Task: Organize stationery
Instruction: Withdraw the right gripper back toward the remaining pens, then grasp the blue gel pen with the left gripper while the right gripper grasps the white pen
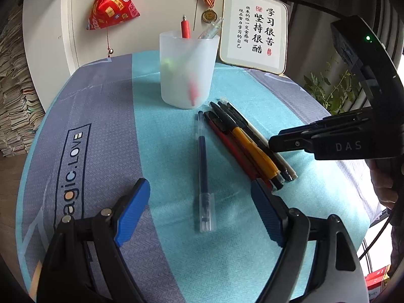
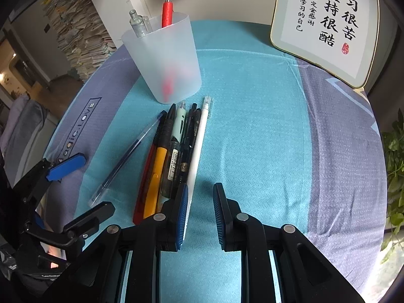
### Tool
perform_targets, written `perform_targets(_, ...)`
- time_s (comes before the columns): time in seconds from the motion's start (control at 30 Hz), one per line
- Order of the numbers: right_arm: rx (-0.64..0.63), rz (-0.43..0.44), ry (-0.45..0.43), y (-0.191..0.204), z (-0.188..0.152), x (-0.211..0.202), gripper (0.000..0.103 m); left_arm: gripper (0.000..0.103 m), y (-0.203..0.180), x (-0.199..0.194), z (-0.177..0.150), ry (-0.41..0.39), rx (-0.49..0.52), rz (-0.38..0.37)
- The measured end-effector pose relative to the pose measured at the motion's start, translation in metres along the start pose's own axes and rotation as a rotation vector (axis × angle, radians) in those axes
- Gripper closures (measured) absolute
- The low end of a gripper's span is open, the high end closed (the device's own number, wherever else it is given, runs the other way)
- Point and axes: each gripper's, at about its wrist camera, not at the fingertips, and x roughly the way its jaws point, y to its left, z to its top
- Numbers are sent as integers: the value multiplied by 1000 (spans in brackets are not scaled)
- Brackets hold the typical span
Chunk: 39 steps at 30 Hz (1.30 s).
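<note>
Frosted plastic, the pen cup point(image 1: 188, 69) stands on the teal-and-grey cloth of the table point(image 1: 101, 106) and serves as the landmark; a red pen point(image 1: 186, 27) and a clear one poke out of it. Left of the cup's foot and nearer the camera lies a blue pen point(image 1: 202, 161) with a clear cap, alone. It points lengthwise between the blue pads of the left tongs point(image 1: 199, 214), which stand wide apart and grip nothing. Right of that pen, still below the cup, a bundle of pens point(image 2: 174, 156) lies side by side (red, yellow, green, black, white). The right tongs point(image 2: 200, 217) are parted too, empty, their left pad just beside the white pen point(image 2: 198, 156). Right of the cup leans a calligraphy board point(image 2: 325, 25).
</note>
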Motion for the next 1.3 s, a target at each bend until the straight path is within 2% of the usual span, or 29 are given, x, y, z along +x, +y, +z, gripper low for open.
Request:
perform_targets(0.07, 2, 3, 2, 0, 0, 1, 82, 28, 1, 3, 0, 17, -1, -8)
perform_targets(0.13, 2, 1, 5, 0, 1, 2, 82, 35, 1, 3, 1, 16, 5, 15)
perform_targets(0.2, -2, 1, 6, 0, 3, 2, 82, 48, 0, 5, 2, 20, 16, 47)
perform_targets(0.27, -7, 1, 3, 0, 3, 2, 82, 55, 1, 7, 4, 21, 29, 66)
perform_targets(0.43, -5, 24, -1, 1, 4, 3, 82, 56, 5, 12, 13, 45, 15, 16)
perform_targets(0.5, 8, 37, -2, 0, 5, 4, 82, 77, 4, 15, 16, 48, 20, 11)
perform_targets(0.6, 20, 46, -1, -3, 6, 5, 82, 93, 5, 17, 18, 54, 20, 4)
perform_targets(0.77, 24, 34, -4, -7, 6, 1, 82, 97, 13, 14, 16, 62, -26, -66)
perform_targets(1.0, 11, 38, 13, -7, 3, 1, 82, 97, 11, 9, 14, 64, -27, -81)
perform_targets(1.3, -32, -1, 28, -3, -7, -4, 82, 97, 12, -13, 17, 12, -9, -82)
